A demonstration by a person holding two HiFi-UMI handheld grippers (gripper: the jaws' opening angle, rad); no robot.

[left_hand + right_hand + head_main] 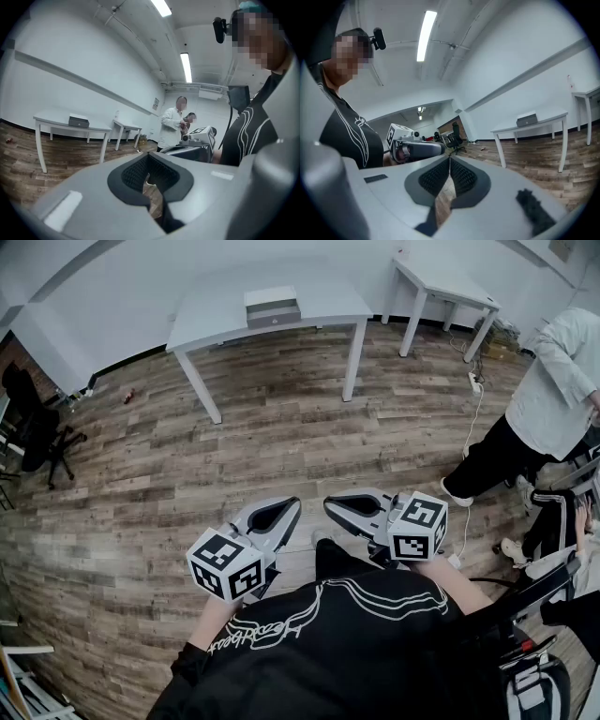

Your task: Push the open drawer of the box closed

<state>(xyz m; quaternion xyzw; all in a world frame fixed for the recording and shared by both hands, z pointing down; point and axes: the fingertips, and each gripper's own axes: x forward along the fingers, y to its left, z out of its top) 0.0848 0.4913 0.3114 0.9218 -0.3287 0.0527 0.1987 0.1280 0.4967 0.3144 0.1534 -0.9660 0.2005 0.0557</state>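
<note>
Close in against the person's chest, the left gripper (277, 514) and right gripper (342, 507) hang side by side. Each has its jaws pressed together on nothing, with only a sliver of floor showing between the pads. They are nowhere near the job yet.

Between them and the work lies a wide stretch of wood floor (281, 456). Off to the right a bystander (553, 381) stands by a cable (473, 418) trailing across the boards. I'd say drifting that way on the walk over risks a snag or a bump.

Beyond that stands the table (216, 310), and on it, well apart from both grippers, sits the box (273, 307). From here I can't tell how far its drawer stands out.

The real trouble, to my mind, comes at contact:
- The box looks light and nothing pins it down, so a one-handed shove could slide the whole thing back across the table without seating the drawer.
- A closed jaw tip is also narrow. Pushed off-centre, it might skid off the drawer front or cock the drawer so it jams.
</note>
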